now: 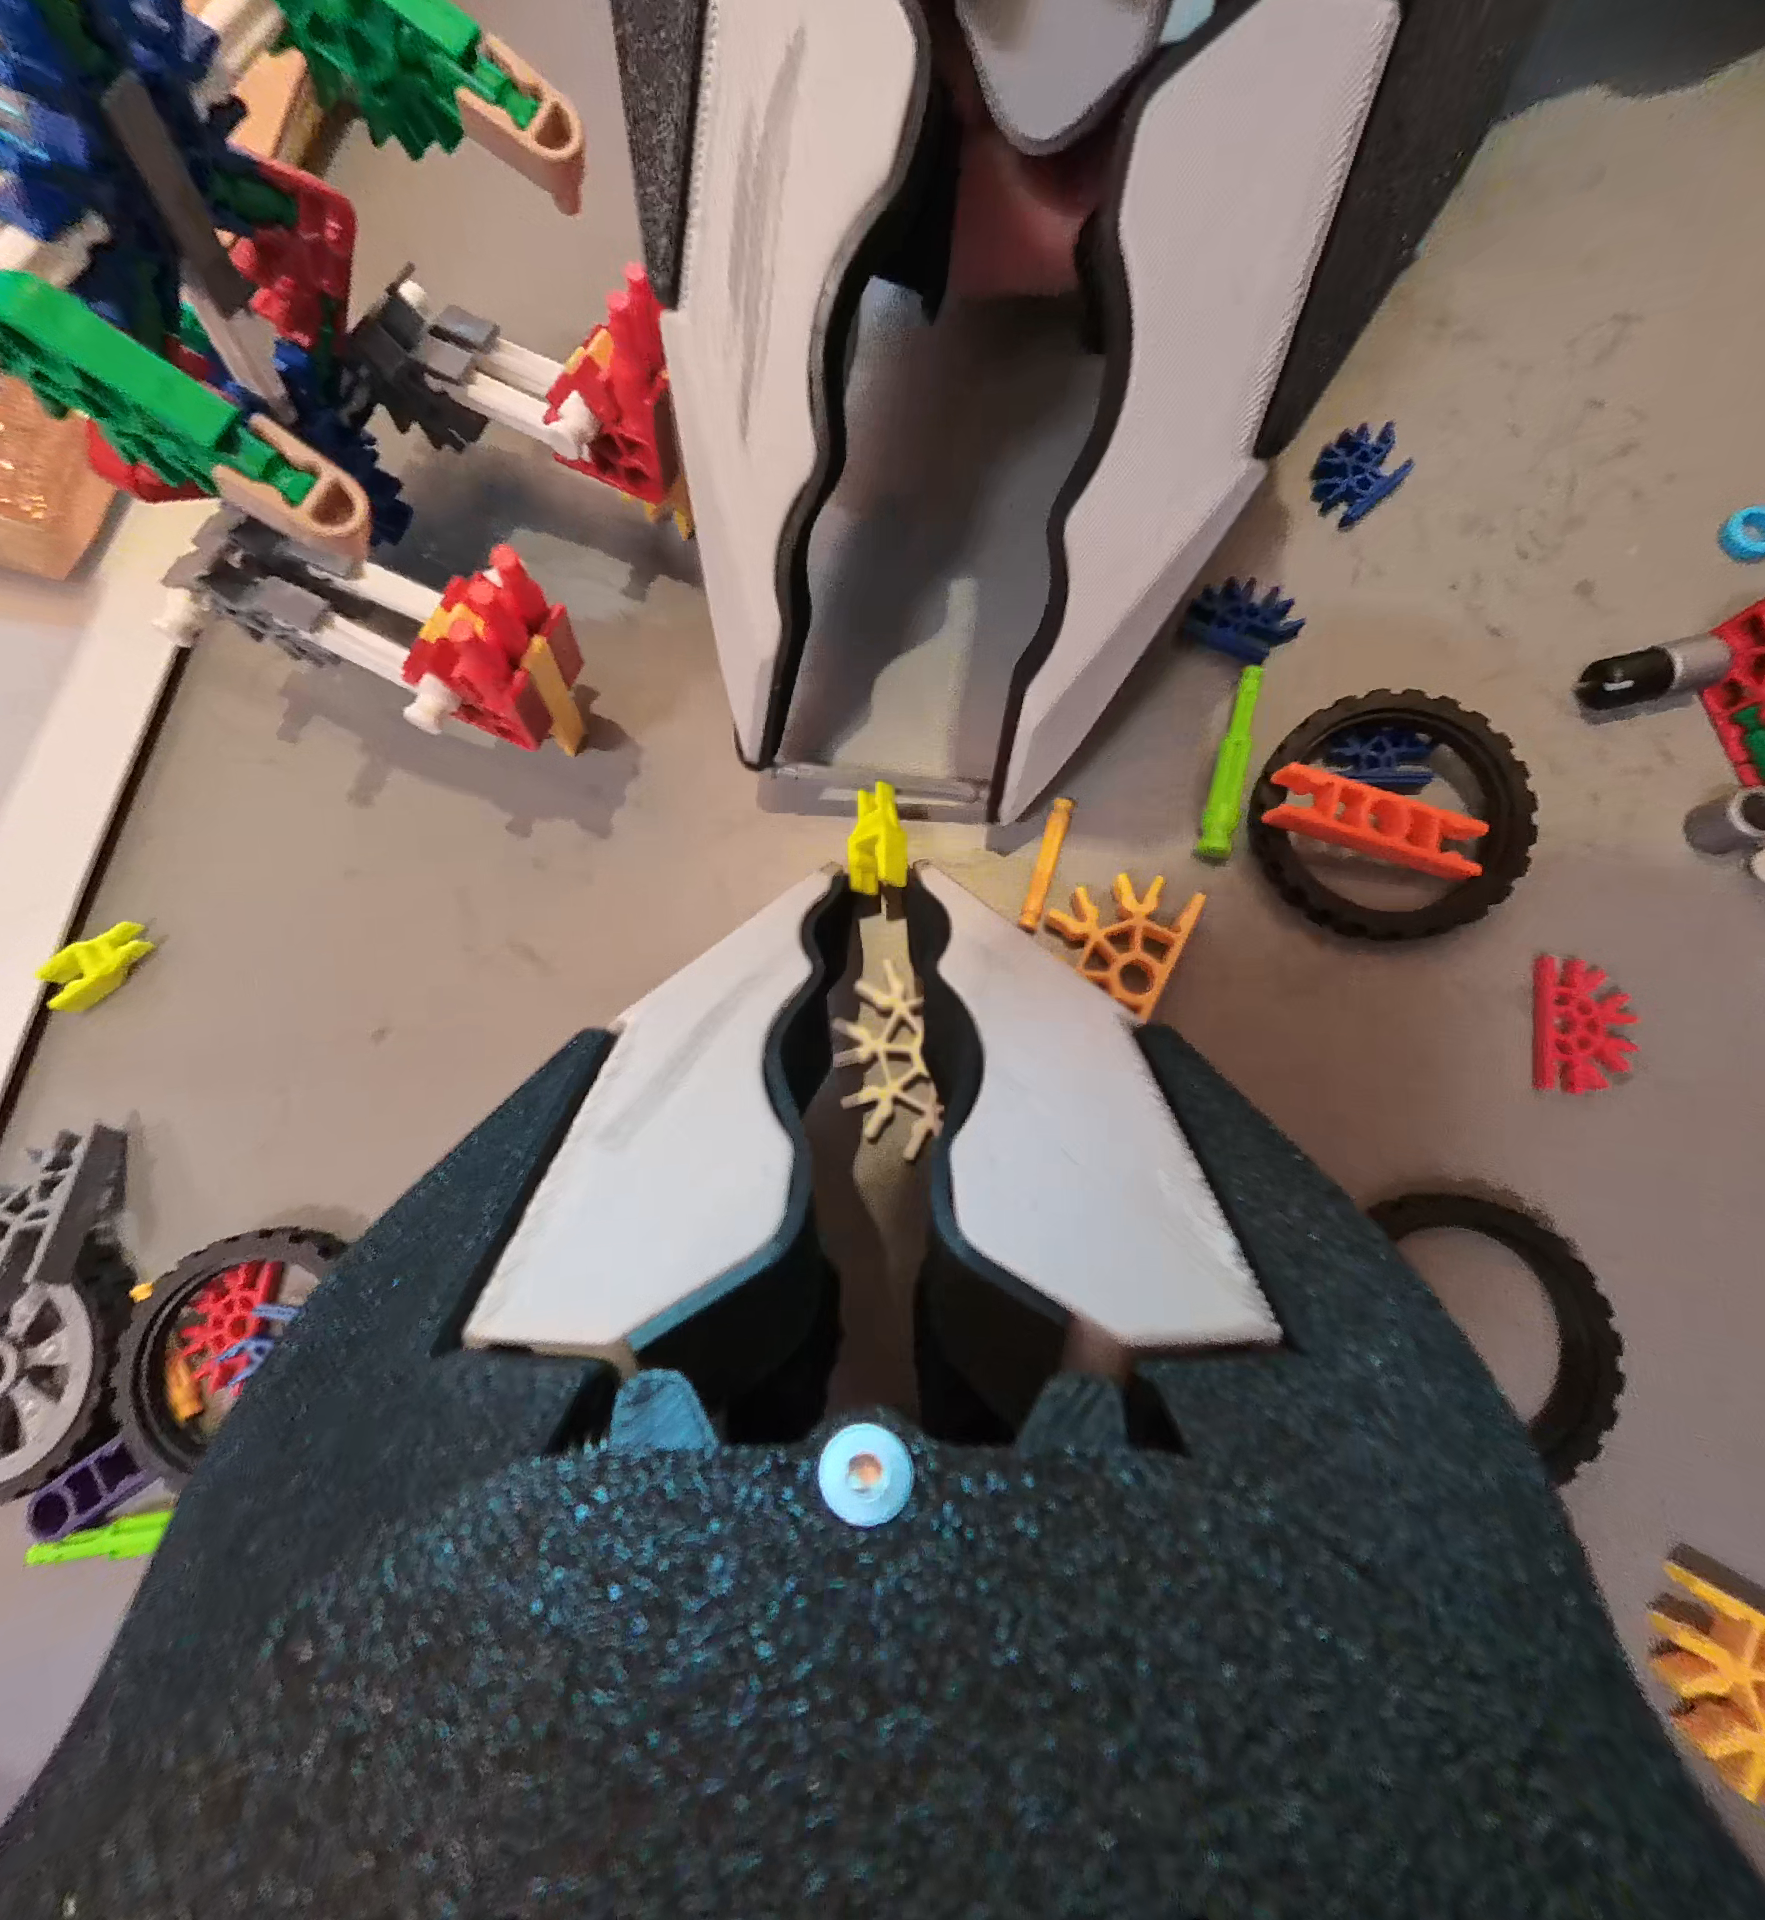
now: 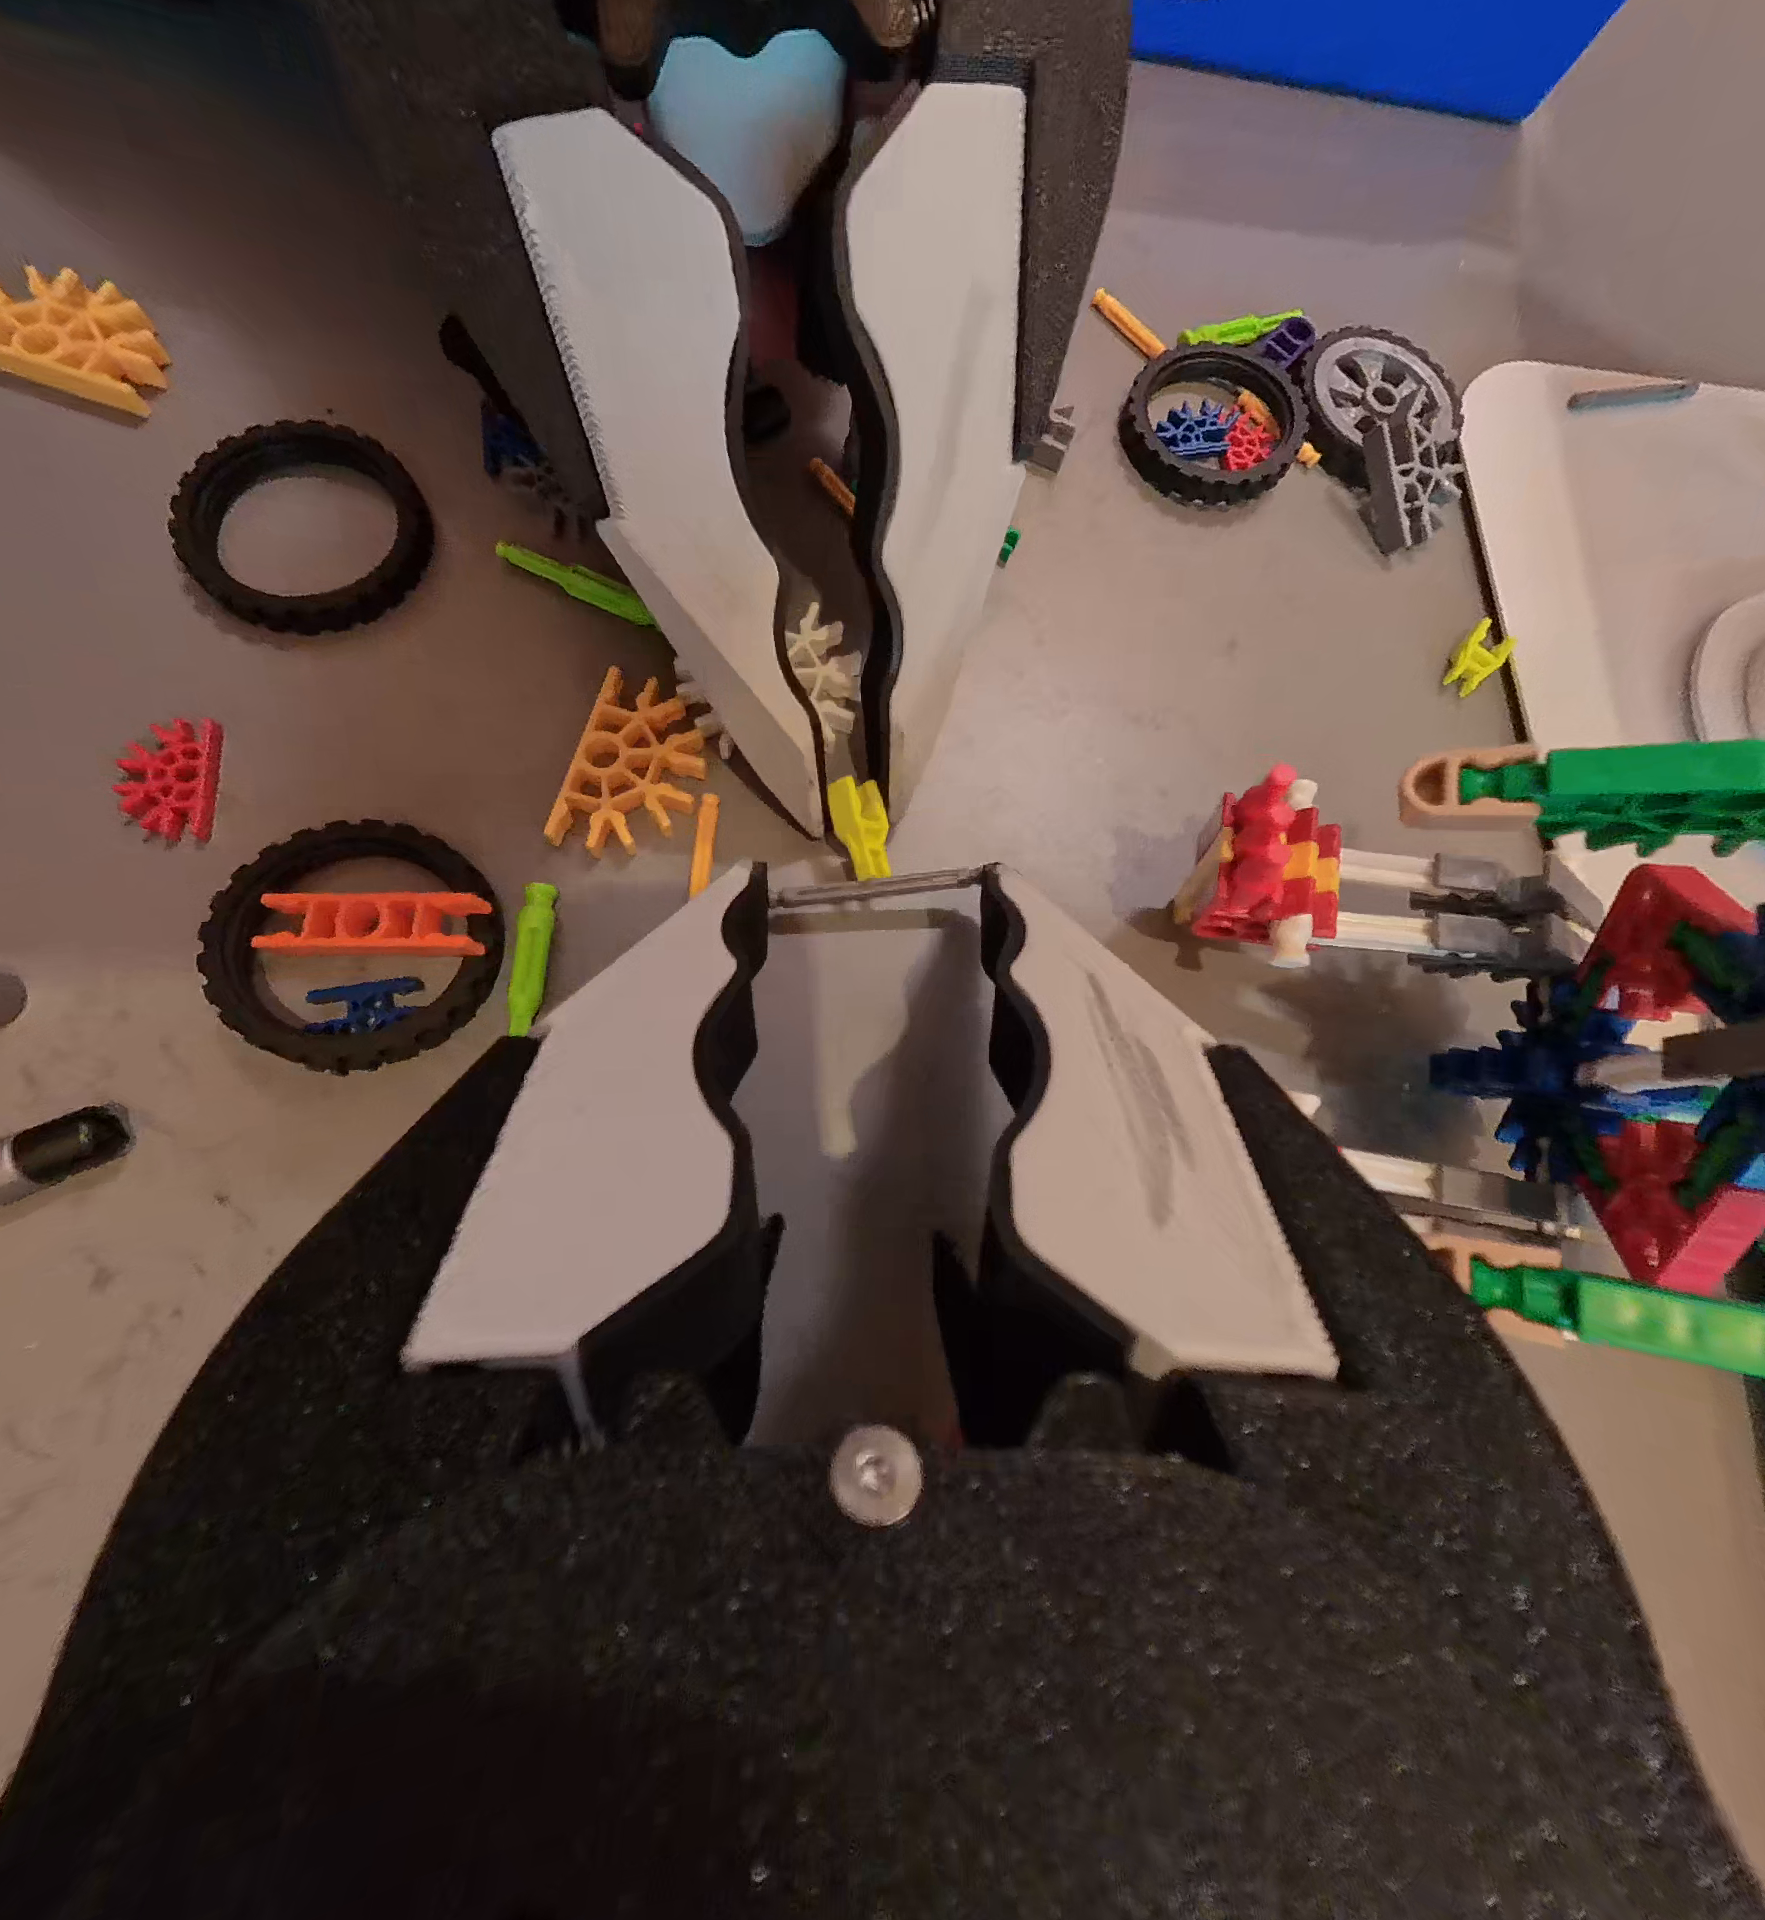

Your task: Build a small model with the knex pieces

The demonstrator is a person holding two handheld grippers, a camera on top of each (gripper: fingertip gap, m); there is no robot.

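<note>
My left gripper [image 1: 878, 873] is shut on a white snowflake connector [image 1: 888, 1049] that sits between its fingers. A yellow clip [image 1: 876, 836] sticks out past the tips. My right gripper [image 2: 873, 883] faces it tip to tip and is shut on a short grey rod [image 2: 873, 891] held crosswise between its fingertips. The yellow clip [image 2: 857, 826] touches the middle of the rod. The left gripper [image 2: 852, 821] shows at the top of the right wrist view, and the right gripper [image 1: 873, 779] at the top of the left wrist view. Both hover just above the grey table [image 1: 390, 987].
Loose parts lie around: an orange fan connector [image 1: 1127, 940], green rod [image 1: 1231, 769], tyre [image 1: 1304, 904] with an orange piece inside, red connector [image 1: 1574, 1023], another yellow clip [image 1: 93, 961], an empty tyre [image 2: 197, 530]. A large green, blue and red model [image 2: 1647, 1039] stands beside a white board [image 2: 1605, 582].
</note>
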